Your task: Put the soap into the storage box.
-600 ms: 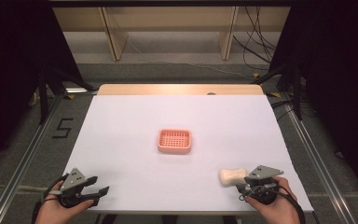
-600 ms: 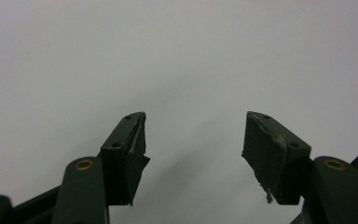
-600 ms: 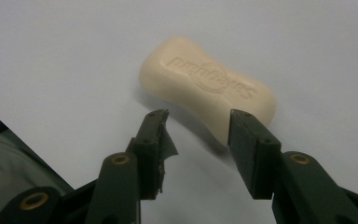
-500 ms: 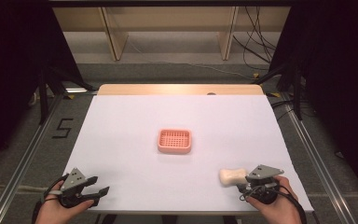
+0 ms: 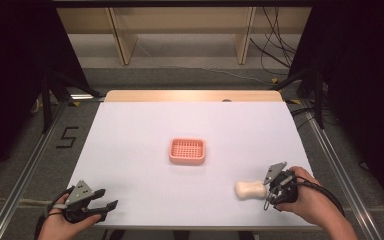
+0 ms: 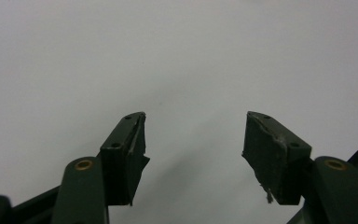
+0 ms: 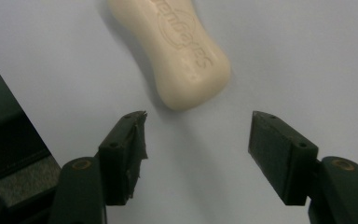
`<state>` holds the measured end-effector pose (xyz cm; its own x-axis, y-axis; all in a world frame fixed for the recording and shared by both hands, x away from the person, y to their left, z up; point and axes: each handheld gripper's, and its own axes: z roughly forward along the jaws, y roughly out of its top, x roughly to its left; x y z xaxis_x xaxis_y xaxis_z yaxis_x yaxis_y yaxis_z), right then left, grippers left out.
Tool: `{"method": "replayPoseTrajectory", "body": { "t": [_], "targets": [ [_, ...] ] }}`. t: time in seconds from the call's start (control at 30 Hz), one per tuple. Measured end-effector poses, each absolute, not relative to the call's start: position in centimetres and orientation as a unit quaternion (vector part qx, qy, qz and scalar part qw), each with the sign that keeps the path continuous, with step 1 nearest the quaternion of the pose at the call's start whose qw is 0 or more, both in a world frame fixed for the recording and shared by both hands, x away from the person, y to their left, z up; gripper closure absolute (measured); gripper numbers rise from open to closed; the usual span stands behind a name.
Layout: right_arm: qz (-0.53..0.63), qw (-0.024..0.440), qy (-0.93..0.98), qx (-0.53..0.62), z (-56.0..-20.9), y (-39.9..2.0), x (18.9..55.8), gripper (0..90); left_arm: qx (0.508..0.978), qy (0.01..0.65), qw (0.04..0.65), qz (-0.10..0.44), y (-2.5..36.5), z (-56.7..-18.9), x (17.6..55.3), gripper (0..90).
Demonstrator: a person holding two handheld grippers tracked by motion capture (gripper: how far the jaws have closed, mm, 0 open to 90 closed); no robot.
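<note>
Pink slotted soap dish point(image 5: 187, 151) mid-table on white table sheet point(image 5: 130, 135); wooden shelving point(image 5: 180, 30) behind.

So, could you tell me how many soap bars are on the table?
1: the soap bar lies near the table's front right edge, just ahead of the open right gripper.

A cream soap bar point(image 5: 250, 189) with an embossed logo lies at four o'clock from the coral-pink slotted dish point(image 5: 187, 151); white table point(image 5: 145, 125).

The soap point(image 7: 170, 51) runs off the top edge in the right gripper view, and its embossed lettering is too soft for me to read properly.
</note>
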<state>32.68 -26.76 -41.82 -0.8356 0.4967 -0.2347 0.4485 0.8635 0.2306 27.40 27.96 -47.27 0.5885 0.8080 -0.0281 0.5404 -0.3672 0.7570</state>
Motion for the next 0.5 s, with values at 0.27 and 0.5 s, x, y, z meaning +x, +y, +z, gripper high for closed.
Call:
{"method": "replayPoseTrajectory", "body": {
  "t": [0.27,0.5],
  "targets": [
    [0.043,0.109,0.977,0.176,-42.2,-25.7,34.6,32.1,0.806,0.420,0.376,0.181,28.0,-47.3,27.4,38.6],
    [0.035,0.089,0.989,0.112,-42.8,-24.1,35.9,33.6,0.807,0.419,0.378,0.174,28.0,-47.3,27.4,38.6]
  ]
}}
